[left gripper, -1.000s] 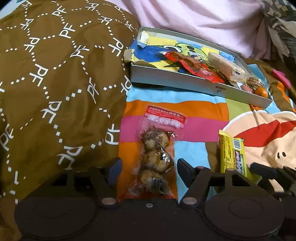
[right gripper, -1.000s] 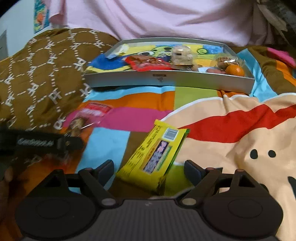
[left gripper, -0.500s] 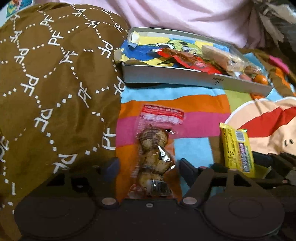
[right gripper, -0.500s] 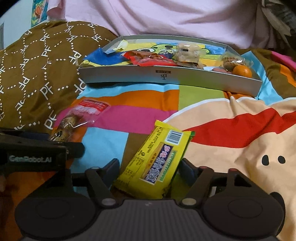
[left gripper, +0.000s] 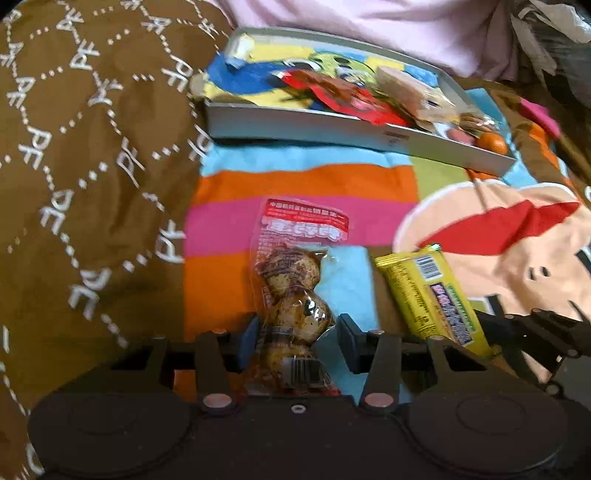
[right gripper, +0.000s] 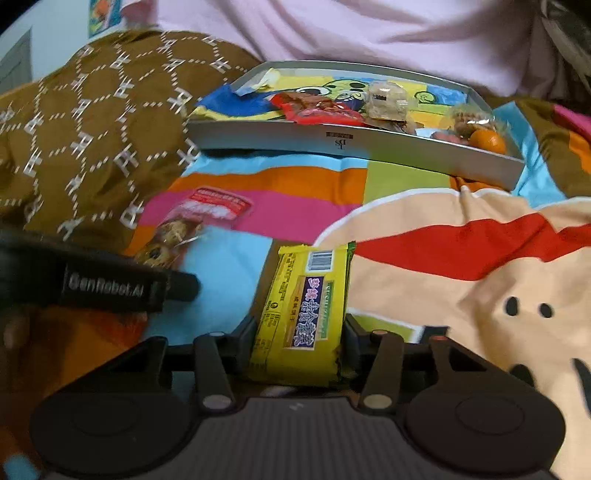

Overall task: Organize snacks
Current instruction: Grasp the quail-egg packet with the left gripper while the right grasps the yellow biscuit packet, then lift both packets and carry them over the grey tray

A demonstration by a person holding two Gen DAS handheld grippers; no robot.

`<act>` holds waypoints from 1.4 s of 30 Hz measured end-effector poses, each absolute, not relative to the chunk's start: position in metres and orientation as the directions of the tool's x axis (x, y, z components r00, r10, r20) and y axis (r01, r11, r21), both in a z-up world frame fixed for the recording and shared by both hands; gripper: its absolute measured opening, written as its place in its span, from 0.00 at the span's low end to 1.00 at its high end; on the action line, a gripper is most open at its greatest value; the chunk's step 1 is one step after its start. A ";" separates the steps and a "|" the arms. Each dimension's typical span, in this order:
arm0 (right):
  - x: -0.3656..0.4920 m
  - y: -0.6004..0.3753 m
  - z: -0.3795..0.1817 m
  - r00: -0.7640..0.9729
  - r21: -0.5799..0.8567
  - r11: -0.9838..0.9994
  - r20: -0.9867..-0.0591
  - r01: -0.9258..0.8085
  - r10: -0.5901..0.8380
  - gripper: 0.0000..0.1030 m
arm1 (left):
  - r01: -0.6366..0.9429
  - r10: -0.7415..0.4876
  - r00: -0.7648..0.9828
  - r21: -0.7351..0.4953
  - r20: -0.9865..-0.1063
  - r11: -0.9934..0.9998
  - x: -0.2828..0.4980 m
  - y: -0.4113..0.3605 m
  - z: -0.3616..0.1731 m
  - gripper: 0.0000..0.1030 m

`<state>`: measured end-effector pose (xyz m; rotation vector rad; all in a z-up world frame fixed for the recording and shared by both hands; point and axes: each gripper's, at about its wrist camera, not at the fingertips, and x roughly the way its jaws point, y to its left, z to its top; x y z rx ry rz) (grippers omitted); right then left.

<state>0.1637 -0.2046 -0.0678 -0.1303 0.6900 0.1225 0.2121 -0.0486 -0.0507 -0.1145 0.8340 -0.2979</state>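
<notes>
A clear pack of brown speckled eggs with a red label (left gripper: 295, 288) lies on the striped blanket. My left gripper (left gripper: 295, 338) has closed onto its lower part, both pads touching it. A yellow snack bar (right gripper: 306, 310) lies beside it on the right; my right gripper (right gripper: 299, 341) is shut on its near end. The bar also shows in the left wrist view (left gripper: 432, 295), the egg pack in the right wrist view (right gripper: 184, 229). A grey tray (right gripper: 295, 138) with several snacks stands at the back.
A brown patterned quilt (left gripper: 92, 147) rises on the left. A pink sheet (right gripper: 369, 33) lies behind the tray. An orange fruit (right gripper: 487, 142) sits in the tray's right end. The left gripper's body (right gripper: 103, 284) shows at the left of the right wrist view.
Both grippers moved forward over their snacks and closed: the left on the egg pack, the right on the yellow bar, which turned straight between the fingers.
</notes>
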 end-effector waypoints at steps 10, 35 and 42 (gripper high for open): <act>0.123 -0.198 -0.056 0.759 -0.324 0.883 -0.649 -0.341 0.055 0.48 | 0.175 -0.346 0.579 -0.303 -0.738 0.937 0.180 -0.060 -0.051 0.46; 0.131 -0.203 -0.068 0.920 -0.606 0.728 -0.382 -0.320 0.086 0.47 | 0.026 -0.246 0.787 -0.369 -0.565 0.929 0.172 -0.070 -0.032 0.45; 0.142 -0.225 -0.038 0.973 -0.526 0.828 -0.210 -0.192 0.092 0.48 | 0.012 -0.203 0.844 -0.361 -0.497 0.932 0.208 -0.085 0.013 0.46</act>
